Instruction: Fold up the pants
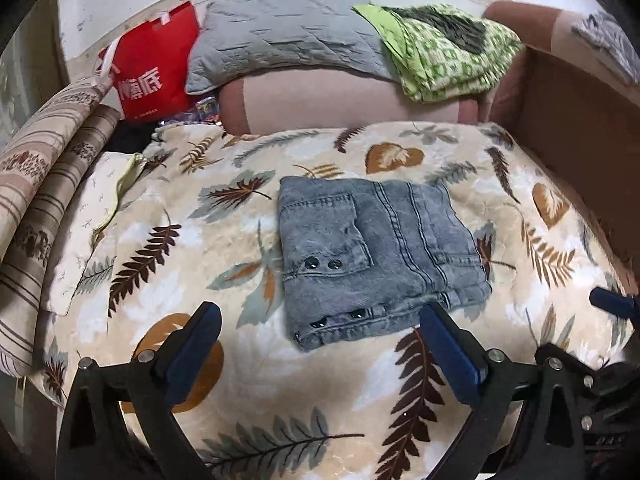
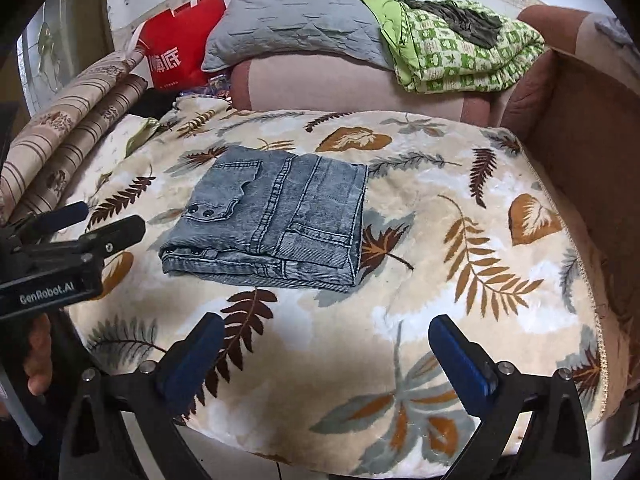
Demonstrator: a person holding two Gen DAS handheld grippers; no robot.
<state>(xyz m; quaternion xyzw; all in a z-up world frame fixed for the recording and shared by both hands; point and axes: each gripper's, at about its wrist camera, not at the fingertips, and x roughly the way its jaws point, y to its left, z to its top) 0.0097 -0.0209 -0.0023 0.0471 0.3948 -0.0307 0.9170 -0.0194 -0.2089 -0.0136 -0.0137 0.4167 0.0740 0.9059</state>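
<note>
The grey-blue denim pants [image 1: 376,256] lie folded into a compact rectangle on the leaf-patterned blanket [image 1: 224,392]; they also show in the right wrist view [image 2: 280,220]. My left gripper [image 1: 320,320] is open and empty, just in front of the pants' near edge. My right gripper [image 2: 324,332] is open and empty, a little back from the pants and to their right. The left gripper also shows from the side in the right wrist view [image 2: 108,220], to the left of the pants. A tip of the right gripper [image 1: 612,304] shows at the left wrist view's right edge.
A grey pillow [image 1: 280,36], a green patterned quilt [image 1: 448,52] and a pink bolster [image 1: 344,100] lie behind the blanket. A red bag [image 1: 156,68] and striped cushions [image 1: 44,184] are at the left. A brown cardboard box [image 1: 580,132] stands at the right.
</note>
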